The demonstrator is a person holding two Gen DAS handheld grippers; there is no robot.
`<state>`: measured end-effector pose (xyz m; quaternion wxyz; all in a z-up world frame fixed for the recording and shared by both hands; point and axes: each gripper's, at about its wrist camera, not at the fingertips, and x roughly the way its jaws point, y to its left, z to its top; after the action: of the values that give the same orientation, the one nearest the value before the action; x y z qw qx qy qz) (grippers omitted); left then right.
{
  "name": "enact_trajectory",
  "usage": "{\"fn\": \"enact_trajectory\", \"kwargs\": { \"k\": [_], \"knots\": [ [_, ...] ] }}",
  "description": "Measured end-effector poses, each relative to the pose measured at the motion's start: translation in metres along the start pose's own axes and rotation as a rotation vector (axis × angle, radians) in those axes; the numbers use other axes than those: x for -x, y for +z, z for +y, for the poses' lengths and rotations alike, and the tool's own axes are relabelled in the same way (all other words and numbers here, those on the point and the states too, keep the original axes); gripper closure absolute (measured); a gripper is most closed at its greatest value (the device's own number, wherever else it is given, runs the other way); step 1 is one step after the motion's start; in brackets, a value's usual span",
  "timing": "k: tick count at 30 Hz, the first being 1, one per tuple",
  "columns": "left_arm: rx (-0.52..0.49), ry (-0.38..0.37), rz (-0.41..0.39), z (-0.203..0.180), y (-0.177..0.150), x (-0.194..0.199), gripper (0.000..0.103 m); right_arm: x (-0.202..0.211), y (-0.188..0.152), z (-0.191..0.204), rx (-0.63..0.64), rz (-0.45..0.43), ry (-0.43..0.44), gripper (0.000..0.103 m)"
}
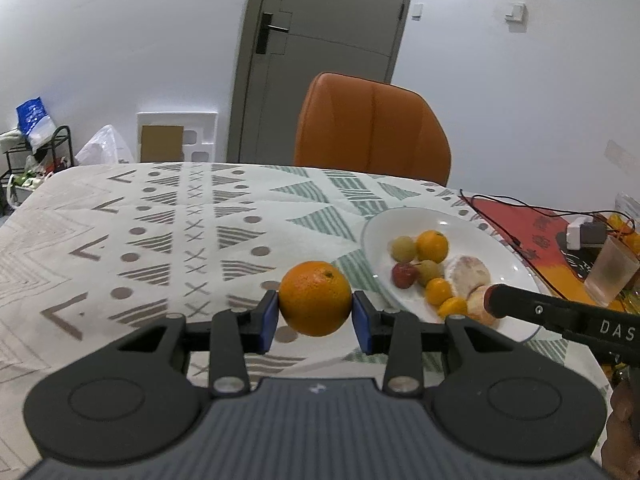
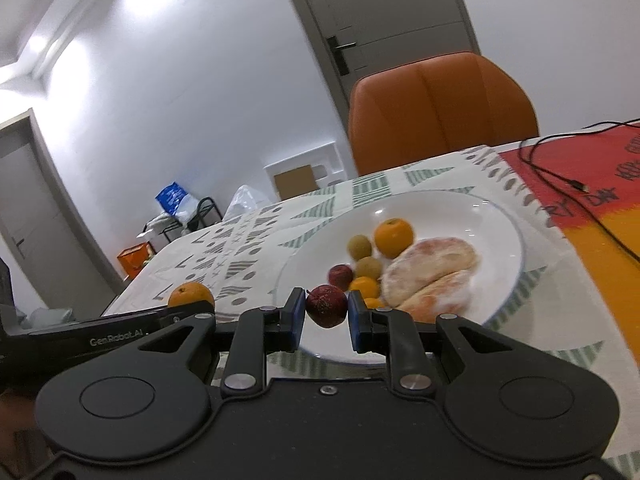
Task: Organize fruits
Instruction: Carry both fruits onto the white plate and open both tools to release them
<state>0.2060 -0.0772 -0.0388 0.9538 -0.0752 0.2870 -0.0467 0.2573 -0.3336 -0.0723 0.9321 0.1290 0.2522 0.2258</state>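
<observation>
left gripper (image 1: 315, 312) pinches an orange (image 1: 315, 298) in the air just left of the white plate (image 1: 476, 224); right gripper (image 2: 327, 317) pinches a dark red fruit (image 2: 327, 305) over the plate's near rim. lower each gently into a bare spot before letting go. on the plate: one orange, two green fruits, one red, two peeled pale pieces, and two or three small orange ones.

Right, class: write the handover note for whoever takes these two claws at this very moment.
Left claw: shut on a large orange, held above the tablecloth, left of the white plate.
Right claw: shut on a dark red fruit at the plate's near rim.
On the plate: a smaller orange, small fruits, peeled citrus pieces.
Done: most fruit plated.
Left: probably set down both held fruits.
</observation>
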Motion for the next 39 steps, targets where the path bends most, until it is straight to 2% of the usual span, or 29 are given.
{"fn": "enact_trajectory", "kwargs": {
  "k": [22, 25, 39],
  "knots": [
    [-0.043, -0.079, 0.032, -0.057, 0.019, -0.038, 0.065, 0.021, 0.005, -0.048, -0.067, -0.047, -0.083, 0.082],
    [-0.049, -0.074, 0.007, -0.062, 0.021, -0.038, 0.063, 0.023, 0.008, -0.054, -0.072, -0.056, -0.097, 0.082],
    [-0.024, -0.018, 0.016, -0.041, 0.019, -0.027, 0.061, 0.011, 0.022, -0.057, -0.007, -0.086, -0.161, 0.081]
  ]
}}
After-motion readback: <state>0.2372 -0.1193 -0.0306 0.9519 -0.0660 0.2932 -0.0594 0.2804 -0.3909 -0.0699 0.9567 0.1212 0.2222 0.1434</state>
